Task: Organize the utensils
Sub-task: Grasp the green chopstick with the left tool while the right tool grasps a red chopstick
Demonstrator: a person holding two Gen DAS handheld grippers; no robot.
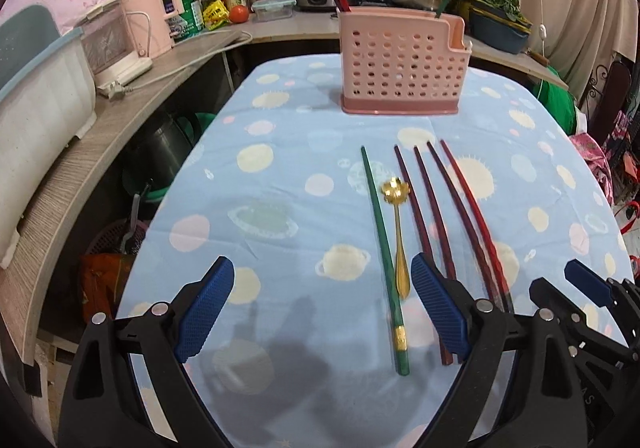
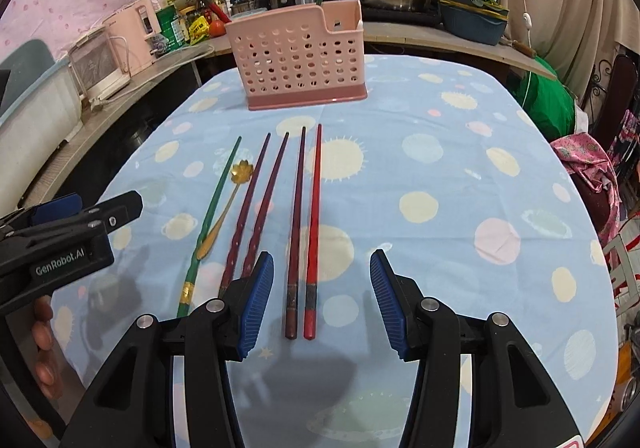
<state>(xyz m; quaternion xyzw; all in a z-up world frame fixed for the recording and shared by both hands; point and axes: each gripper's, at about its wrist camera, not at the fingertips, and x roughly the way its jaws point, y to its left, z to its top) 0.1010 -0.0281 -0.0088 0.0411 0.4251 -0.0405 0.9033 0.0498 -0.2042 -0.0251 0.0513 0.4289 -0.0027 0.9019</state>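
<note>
On the far left of the surface [image 1: 280, 151], which has a light blue cloth with planets, the left tool [image 1: 322, 312] hangs with its blue pads spread wide and nothing between them; only cloth and shadow show in the gap. Its right pad covers the lower ends of the two purple chopsticks [image 1: 416, 203], so their handles are mostly hidden in the left view. Just left of this pad lie the green chopstick [image 1: 380, 240] and the gold spoon [image 1: 398, 240], side by side and nearly touching. Further right lie a dark chopstick [image 2: 295, 232] and a red chopstick [image 2: 313, 232], parallel and close together. The right tool [image 2: 322, 300] is above their handle ends, half spread, and its pads do not press them. At the back stands the pink holder [image 2: 300, 59], upright, with one green chopstick and some red ones sticking out; how many red ones I cannot tell. On the left edge of the right view some fingers [image 2: 42, 332] of the person are partly cut off.
</note>
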